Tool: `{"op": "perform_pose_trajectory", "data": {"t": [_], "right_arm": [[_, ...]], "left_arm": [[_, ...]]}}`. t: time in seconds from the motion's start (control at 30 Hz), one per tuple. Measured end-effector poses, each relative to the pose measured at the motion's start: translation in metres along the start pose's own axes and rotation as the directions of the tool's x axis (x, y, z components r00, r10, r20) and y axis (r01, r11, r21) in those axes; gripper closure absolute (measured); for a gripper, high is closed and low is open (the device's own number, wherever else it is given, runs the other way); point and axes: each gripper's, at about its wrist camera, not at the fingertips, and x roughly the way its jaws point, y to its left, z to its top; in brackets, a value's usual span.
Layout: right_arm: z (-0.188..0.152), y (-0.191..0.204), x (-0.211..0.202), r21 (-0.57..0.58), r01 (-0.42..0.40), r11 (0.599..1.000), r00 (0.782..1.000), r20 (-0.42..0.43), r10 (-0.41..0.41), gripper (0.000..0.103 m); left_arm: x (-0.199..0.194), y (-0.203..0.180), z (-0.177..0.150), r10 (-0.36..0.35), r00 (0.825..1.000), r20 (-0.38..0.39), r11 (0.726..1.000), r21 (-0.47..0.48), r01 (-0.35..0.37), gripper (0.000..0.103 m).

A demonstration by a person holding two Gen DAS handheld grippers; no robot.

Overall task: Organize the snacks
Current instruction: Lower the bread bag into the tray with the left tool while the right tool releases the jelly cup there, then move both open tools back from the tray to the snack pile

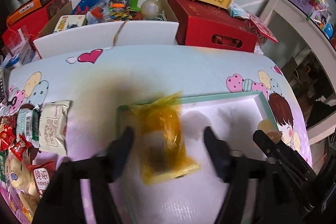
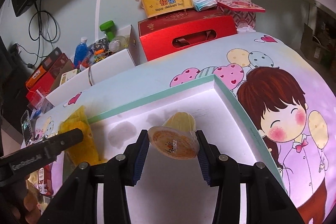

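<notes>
Left wrist: left gripper (image 1: 168,138) apart, one yellow packet (image 1: 163,140) loose; right gripper (image 2: 172,146) clamps one jelly cup (image 2: 174,140).

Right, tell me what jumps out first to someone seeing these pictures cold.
The right claw grips a tilted orange jelly cup over the white tray, near its far right corner. At the tray's left end a yellow cellophane snack packet lies, blurred, between the open left claw's fingers. Behind the cartoon tablecloth sits a red gift box with a yellow case on top.

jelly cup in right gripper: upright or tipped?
Tipped. The jelly cup lies on its side between the right gripper's pads, foil lid facing the camera, above the white tray.
</notes>
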Motion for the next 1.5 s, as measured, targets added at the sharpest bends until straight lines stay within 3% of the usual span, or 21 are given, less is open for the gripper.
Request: {"op": "perform_pose_trajectory", "data": {"t": [0.13,0.2,0.33,0.4,0.47,0.53,0.8,1.37,1.5], "right_arm": [[0.001,-0.001,-0.001,-0.003,0.015,1.000,1.000,-0.002,-0.015,0.046],[0.002,0.000,-0.003,-0.014,0.023,1.000,1.000,-0.003,-0.023,0.045],[0.002,0.002,-0.005,-0.025,0.030,0.999,1.000,-0.002,-0.030,0.045],[0.003,0.002,-0.006,-0.024,0.034,0.999,0.999,-0.004,-0.034,0.037],[0.003,0.000,-0.006,-0.019,0.040,0.999,0.999,-0.004,-0.040,0.012],[0.004,-0.002,-0.006,-0.010,0.041,0.999,0.999,-0.003,-0.041,0.000],[0.003,-0.003,-0.003,-0.027,0.036,0.999,0.999,-0.016,-0.036,0.000],[0.014,-0.003,-0.032,-0.055,0.046,0.997,0.999,0.008,-0.046,0.000],[0.016,0.001,-0.045,-0.075,0.007,0.997,1.000,0.023,-0.005,0.000]], "left_arm": [[-0.003,0.003,-0.001,0.023,1.000,0.007,1.000,-0.005,-0.023,0.024],[-0.004,0.005,-0.002,0.035,0.999,0.009,0.999,-0.010,-0.035,0.018],[-0.005,0.006,-0.004,0.055,0.998,0.017,0.998,-0.006,-0.055,0.017],[-0.006,0.007,-0.005,0.077,0.997,0.025,0.997,0.002,-0.077,0.015],[-0.007,0.008,-0.006,0.108,0.993,0.046,0.994,0.011,-0.109,0.008],[-0.010,0.010,-0.007,0.132,0.989,0.071,0.991,0.014,-0.133,0.008],[-0.014,0.012,-0.009,0.187,0.974,0.128,0.979,0.051,-0.195,0.007],[-0.019,0.022,-0.017,0.121,0.990,0.074,0.993,-0.021,-0.119,0.007],[-0.030,0.022,-0.020,0.136,0.988,0.080,0.991,-0.007,-0.135,0.007]]}}
